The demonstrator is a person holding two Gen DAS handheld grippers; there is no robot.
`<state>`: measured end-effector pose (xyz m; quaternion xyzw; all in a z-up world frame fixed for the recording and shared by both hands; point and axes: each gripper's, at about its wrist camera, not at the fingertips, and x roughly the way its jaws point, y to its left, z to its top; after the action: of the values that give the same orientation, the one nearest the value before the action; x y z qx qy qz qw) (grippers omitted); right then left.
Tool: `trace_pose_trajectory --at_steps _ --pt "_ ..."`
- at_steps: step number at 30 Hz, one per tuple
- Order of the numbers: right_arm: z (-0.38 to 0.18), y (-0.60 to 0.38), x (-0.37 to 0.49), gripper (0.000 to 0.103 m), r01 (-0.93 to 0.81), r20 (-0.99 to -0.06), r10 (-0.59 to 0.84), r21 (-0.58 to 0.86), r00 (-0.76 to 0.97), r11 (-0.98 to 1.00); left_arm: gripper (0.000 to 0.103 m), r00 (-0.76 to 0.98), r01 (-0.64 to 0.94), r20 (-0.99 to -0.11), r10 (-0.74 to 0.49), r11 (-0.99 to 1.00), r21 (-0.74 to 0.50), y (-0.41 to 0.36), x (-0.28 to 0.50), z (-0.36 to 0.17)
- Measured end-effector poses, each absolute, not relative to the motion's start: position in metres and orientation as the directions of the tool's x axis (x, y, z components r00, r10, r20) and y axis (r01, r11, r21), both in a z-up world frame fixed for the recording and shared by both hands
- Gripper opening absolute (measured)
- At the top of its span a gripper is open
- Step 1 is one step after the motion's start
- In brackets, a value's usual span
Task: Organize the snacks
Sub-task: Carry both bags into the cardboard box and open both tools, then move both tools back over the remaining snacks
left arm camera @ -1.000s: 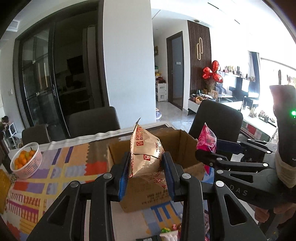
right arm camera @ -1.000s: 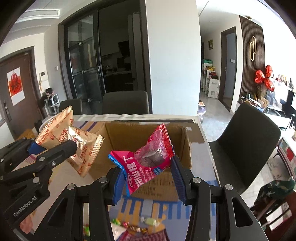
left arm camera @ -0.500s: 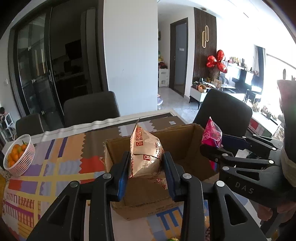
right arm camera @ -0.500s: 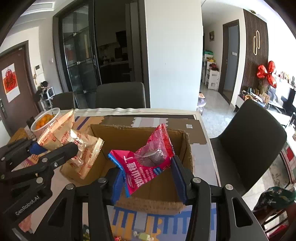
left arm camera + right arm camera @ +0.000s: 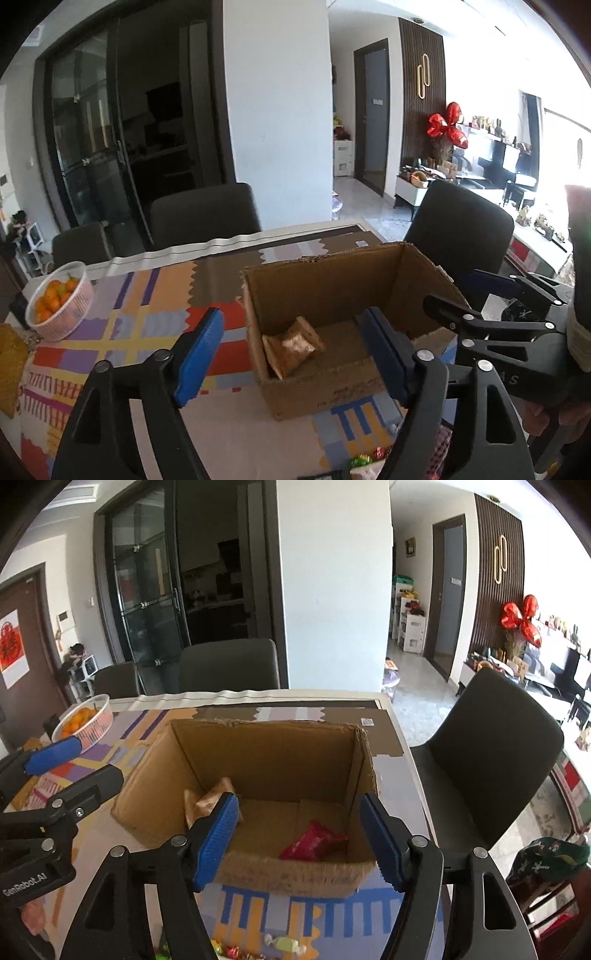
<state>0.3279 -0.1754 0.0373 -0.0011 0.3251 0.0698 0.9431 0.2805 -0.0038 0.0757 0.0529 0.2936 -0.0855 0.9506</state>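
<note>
While opening (empty): both hand-held grippers [image 5: 291, 350] [image 5: 299, 834].

both my grippers side by side, angled down
left hand-held gripper [image 5: 291, 354] and right hand-held gripper [image 5: 299, 838] have jaws opening, nothing between the blue pads.

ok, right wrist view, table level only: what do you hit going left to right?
White basket of oranges → tan biscuit packet in the brown cardboard box, by its left wall → red snack pouch on the box floor, further right → dark padded chair beside the table.
</note>
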Motion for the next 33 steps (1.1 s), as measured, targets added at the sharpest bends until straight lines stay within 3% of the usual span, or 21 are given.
trace_pose_trajectory --at_steps 3,14,20,33 --pt "0.044 -0.173 0.310 0.074 -0.147 -0.592 0.143 0.043 0.793 0.988 0.081 0.821 0.190 -0.556 -0.128 0.980 0.054 0.001 0.264 0.081" --pt "0.053 -0.159 0.251 0.074 -0.178 -0.543 0.182 0.061 0.819 0.982 0.083 0.833 0.216 -0.526 -0.172 0.976 0.022 0.018 0.208 0.089" --pt "0.040 -0.149 0.225 0.074 -0.207 -0.561 0.222 0.092 0.798 0.974 0.083 0.845 0.226 -0.513 -0.152 0.971 0.084 0.023 0.178 0.079" --pt "-0.006 -0.137 0.178 0.074 -0.208 -0.612 0.214 0.082 0.761 0.975 0.083 0.789 0.273 -0.595 -0.155 0.955 0.114 0.031 0.142 0.024"
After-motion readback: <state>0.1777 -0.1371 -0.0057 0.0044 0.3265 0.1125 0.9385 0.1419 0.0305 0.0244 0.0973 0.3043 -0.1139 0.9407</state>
